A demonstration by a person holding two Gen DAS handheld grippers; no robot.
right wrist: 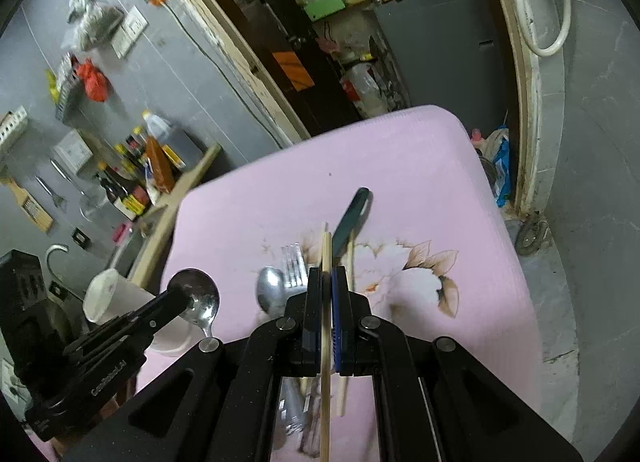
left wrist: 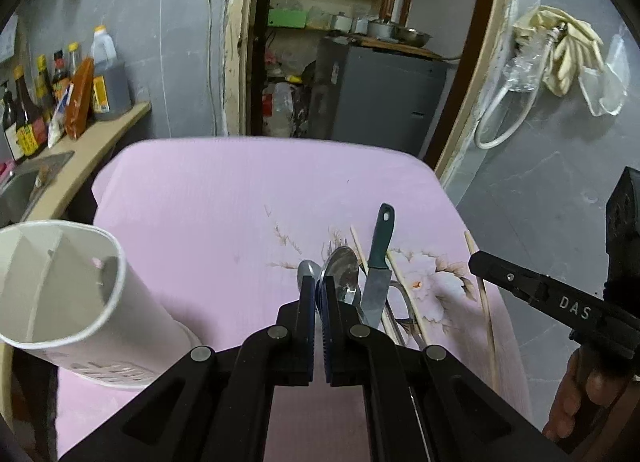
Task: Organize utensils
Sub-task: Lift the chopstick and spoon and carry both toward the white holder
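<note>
Left wrist view: my left tongs (left wrist: 319, 294) are clamped on a steel spoon (left wrist: 341, 270), its bowl standing up past the tips. Right wrist view: my right tongs (right wrist: 330, 282) are clamped on one wooden chopstick (right wrist: 326, 326), which runs through the pads, its far end sticking out beyond the tips. Both loads appear clear of the pink cloth.

Step in hand, as I judge it: carry both pieces to the white holder (left wrist: 60, 282) and drop them in.
- The holder stands near the table's left edge, close to me. A divider inside splits it; I would put the spoon in one compartment and the chopstick in the other.
- The spoon is pinched near the neck, so the handle hangs below. Bring it over the rim handle-first, then release.
- The chopstick is long and gripped around the middle. Tip it closer to upright before lowering, or the near end may catch the rim.
- One hand at a time at the opening; the holder looks light and could topple.

Pose: both tongs slope down and forward over the table; my hand (left wrist: 576, 394) on the right grip shows at the left view's right edge.

Remaining, near to far: a second spoon (right wrist: 270, 290) and a fork (right wrist: 294, 264), another chopstick (left wrist: 484, 302) toward the right edge, then the green-handled knife (left wrist: 379, 258) with its handle toward the far edge.
</note>
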